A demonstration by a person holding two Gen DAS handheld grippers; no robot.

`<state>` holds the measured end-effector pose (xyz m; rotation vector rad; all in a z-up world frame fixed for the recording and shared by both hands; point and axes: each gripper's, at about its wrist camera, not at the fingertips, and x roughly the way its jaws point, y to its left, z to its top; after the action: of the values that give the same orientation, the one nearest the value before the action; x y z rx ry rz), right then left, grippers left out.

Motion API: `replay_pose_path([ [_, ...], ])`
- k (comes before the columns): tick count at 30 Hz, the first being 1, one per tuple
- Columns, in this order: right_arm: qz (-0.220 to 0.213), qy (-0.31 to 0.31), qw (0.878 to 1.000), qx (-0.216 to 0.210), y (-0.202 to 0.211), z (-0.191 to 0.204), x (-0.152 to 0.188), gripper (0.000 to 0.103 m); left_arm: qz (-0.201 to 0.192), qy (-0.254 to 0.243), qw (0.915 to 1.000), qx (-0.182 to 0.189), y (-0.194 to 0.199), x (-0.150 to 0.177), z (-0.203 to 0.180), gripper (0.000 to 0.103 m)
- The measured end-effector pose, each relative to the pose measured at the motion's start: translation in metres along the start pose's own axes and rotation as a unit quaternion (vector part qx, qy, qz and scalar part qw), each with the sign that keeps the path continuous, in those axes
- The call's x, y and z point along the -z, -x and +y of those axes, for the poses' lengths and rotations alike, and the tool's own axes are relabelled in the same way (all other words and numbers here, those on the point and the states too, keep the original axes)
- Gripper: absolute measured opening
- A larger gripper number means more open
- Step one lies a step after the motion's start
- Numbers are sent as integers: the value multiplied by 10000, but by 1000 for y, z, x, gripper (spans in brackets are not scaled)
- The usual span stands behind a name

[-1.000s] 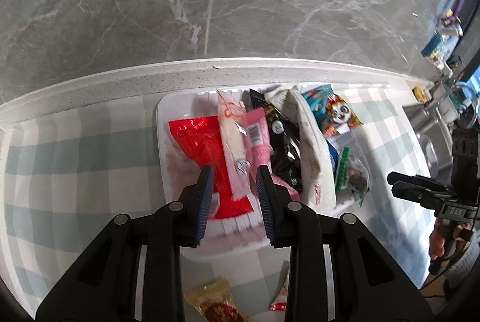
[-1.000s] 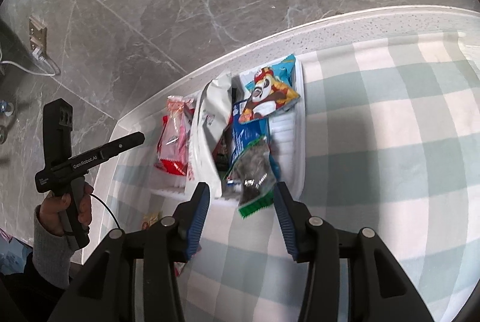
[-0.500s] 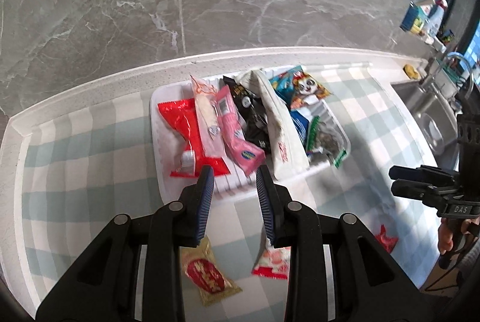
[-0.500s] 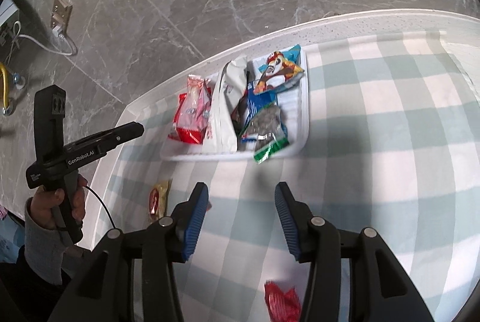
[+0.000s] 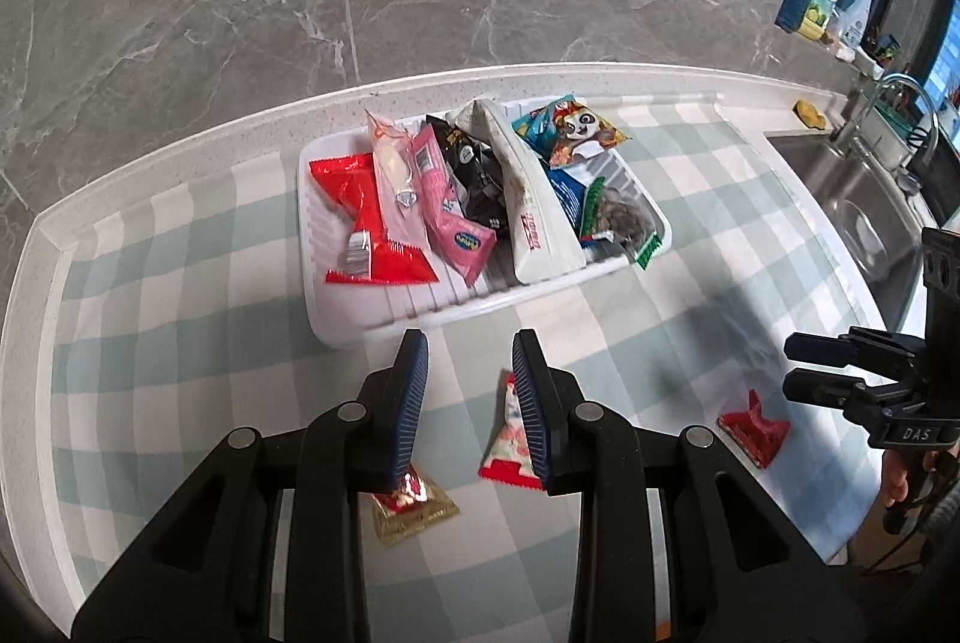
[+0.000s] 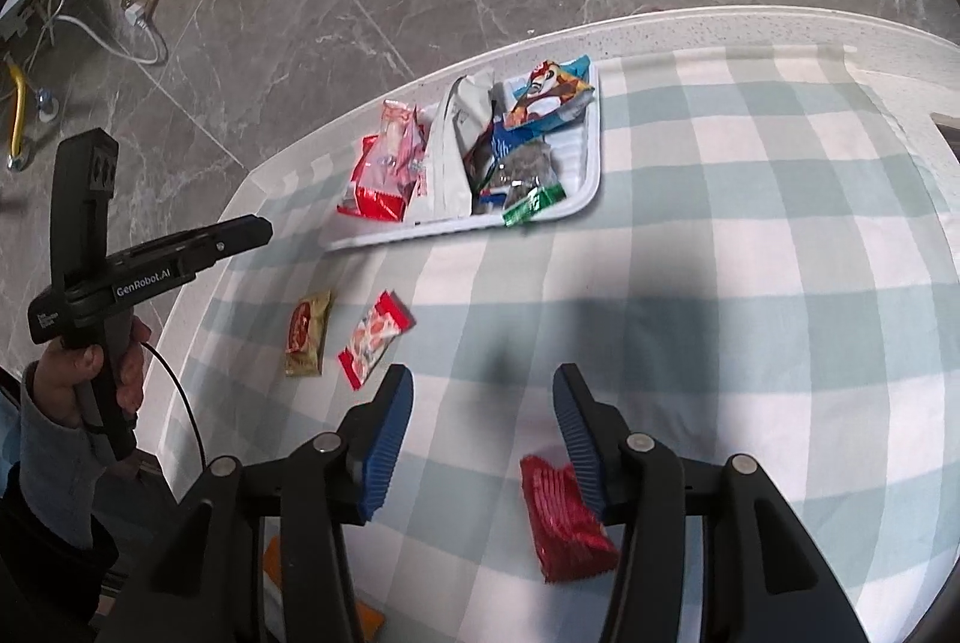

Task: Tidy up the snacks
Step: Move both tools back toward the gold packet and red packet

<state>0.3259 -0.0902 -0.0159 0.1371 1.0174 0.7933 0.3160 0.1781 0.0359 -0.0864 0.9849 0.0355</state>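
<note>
A white tray (image 5: 336, 325) on the checked cloth holds several snack packs, also seen in the right wrist view (image 6: 591, 151). My left gripper (image 5: 471, 361) is open and empty, above the cloth just in front of the tray. Under it lie a red-and-white packet (image 5: 510, 454) and a gold packet (image 5: 414, 508). My right gripper (image 6: 483, 403) is open and empty, over the cloth. A red packet (image 6: 564, 517) lies beside its right finger (image 6: 579, 454). The gold packet (image 6: 309, 334) and the red-and-white packet (image 6: 375, 337) lie to its left.
A marble wall stands behind the counter. A steel sink (image 5: 852, 217) with a tap is at the right, bottles on the ledge above it. The counter's front edge is close below the loose packets. An orange packet (image 6: 366, 619) shows under the right gripper.
Both grippers have pulled back and up from the tray. The loose packets on the cloth have come into view. Both stay open and empty.
</note>
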Motion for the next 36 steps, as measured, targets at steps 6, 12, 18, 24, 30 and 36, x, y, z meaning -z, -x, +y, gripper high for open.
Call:
replay_pose_path([
  [6, 36, 76, 9999, 110, 3, 2, 14, 53, 13, -64, 10000, -66, 6, 13, -4, 28],
  [12, 57, 123, 9998, 170, 6, 4, 23, 53, 29, -96, 9999, -101, 9, 22, -5, 28],
  [18, 86, 166, 9996, 220, 7, 6, 32, 54, 48, -139, 9998, -137, 10, 29, -7, 28],
  [24, 99, 169, 9995, 242, 7, 6, 35, 54, 63, -172, 9997, -164, 10, 34, -8, 28],
  [30, 115, 192, 9993, 300, 7, 4, 37, 55, 81, -179, 9996, -178, 9, 35, -9, 28],
  [36, 146, 220, 9990, 366, 6, 1, 39, 55, 133, -221, 9995, -199, 3, 35, -8, 28],
])
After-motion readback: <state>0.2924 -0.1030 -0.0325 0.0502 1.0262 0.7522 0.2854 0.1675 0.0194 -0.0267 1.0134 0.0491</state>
